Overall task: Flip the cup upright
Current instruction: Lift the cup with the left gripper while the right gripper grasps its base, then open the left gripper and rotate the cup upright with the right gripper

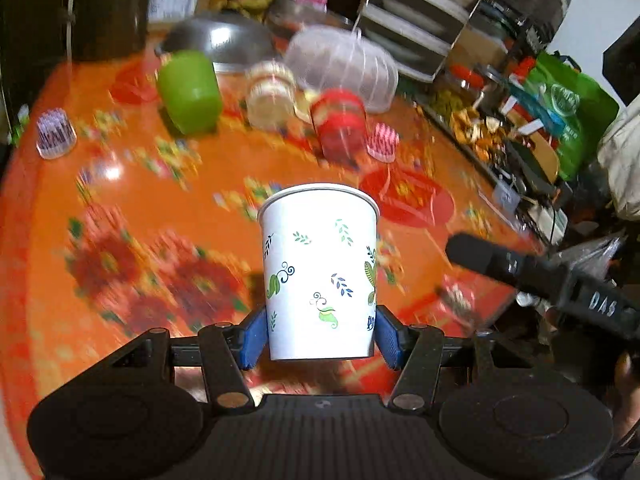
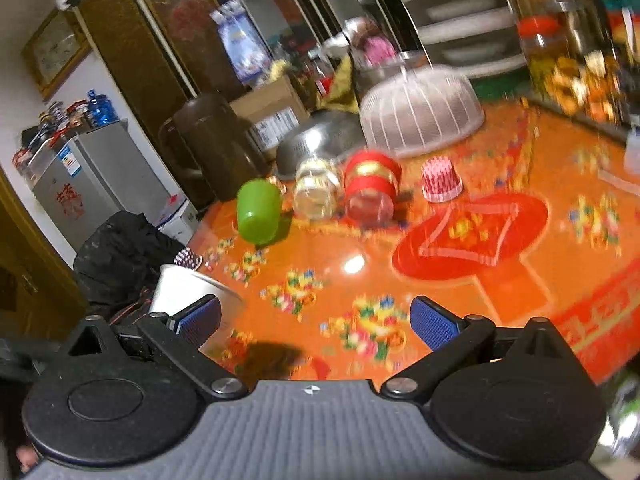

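A white paper cup with leaf prints (image 1: 318,272) is held rim-up in my left gripper (image 1: 320,336), whose blue pads (image 1: 256,332) press its lower sides above the orange table (image 1: 168,208). The same cup (image 2: 180,286) shows at the left of the right wrist view, partly behind my left blue pad there. My right gripper (image 2: 316,320) is open and empty, above the table to the right of the cup. Its black finger (image 1: 520,268) enters the left wrist view from the right.
Lying on the table at the back are a green cup (image 1: 190,90), a clear jar (image 1: 270,94) and a red-lidded jar (image 1: 342,124). A mesh food cover (image 2: 420,114), a steel bowl (image 2: 320,142) and small striped cups (image 2: 440,180) stand nearby. A red mat (image 2: 476,236) lies right.
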A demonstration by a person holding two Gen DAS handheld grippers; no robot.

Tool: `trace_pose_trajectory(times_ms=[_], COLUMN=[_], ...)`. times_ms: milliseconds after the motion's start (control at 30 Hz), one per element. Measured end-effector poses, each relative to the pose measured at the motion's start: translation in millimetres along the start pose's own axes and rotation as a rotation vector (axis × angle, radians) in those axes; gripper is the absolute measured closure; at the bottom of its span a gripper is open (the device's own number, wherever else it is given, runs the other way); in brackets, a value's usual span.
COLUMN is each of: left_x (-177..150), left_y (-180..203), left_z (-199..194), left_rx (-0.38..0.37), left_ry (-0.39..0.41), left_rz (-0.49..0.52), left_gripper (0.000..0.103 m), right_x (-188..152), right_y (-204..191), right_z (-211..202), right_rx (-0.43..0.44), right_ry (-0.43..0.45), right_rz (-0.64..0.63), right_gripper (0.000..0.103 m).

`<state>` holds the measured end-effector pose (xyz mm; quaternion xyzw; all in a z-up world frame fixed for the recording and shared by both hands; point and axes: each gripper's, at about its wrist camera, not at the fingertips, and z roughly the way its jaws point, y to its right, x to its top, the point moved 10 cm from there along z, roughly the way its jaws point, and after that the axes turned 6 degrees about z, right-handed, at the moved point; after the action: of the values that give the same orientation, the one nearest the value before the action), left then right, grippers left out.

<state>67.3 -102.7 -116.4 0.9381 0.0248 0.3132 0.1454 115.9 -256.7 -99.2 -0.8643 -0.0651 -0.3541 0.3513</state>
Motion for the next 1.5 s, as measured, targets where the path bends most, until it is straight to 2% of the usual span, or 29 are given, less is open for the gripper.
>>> trace_pose_trajectory(times_ms=[133,300,467,633,1000,1333,1367,1433,1500], left_x=[-14.0,-24.4,-28.7,-29.0,-29.9,-30.2,-32.2,-32.2,-34.0], left_y=[12.4,18.4,22.4,20.5,17.7,16.5,15.8,16.3,15.5], left_z=[13.9,24.8,26.1,24.8,22.5,19.4,19.2,19.2,18.8], left_rx=[-0.024,-0.033,-0.041,-0.053,-0.067,-0.039,-0.019,0.018,0.049], left_ry=[-0.031,-0.053,-0.050,-0.052,-0.042,-0.041,-0.062,-0.059,-0.057], left_rz=[-0.010,-0.015,-0.012,-0.016,-0.029,-0.012,-0.005,0.038,0.078], left_gripper=[0.044,0.043,0.043,0.044,0.044,0.043,0.041,0.014,0.014], right_x=[-7.2,-24.3,-35.5,-33.4,-34.4,-33.5,-33.7,-34.7,-35.6], right_y=[5.7,0.0,-12.7,-18.0,-22.2,-31.7,-32.6,-33.6,-34.3], right_z=[2.8,22.9,40.8,51.5,64.9,70.5,71.4,72.6,74.5], right_rx=[0.006,0.063,0.063,0.038,-0.039,-0.058,-0.058,-0.061,-0.058], right_ry=[-0.069,-0.250,-0.362,-0.389,-0.414,-0.421,-0.423,-0.426,-0.432], right_rz=[0.081,0.176,0.190,0.179,0.138,0.095,0.095,0.091,0.093], right_gripper=[0.001,0.001,0.001,0.003,0.028,0.031,0.032,0.032,0.032])
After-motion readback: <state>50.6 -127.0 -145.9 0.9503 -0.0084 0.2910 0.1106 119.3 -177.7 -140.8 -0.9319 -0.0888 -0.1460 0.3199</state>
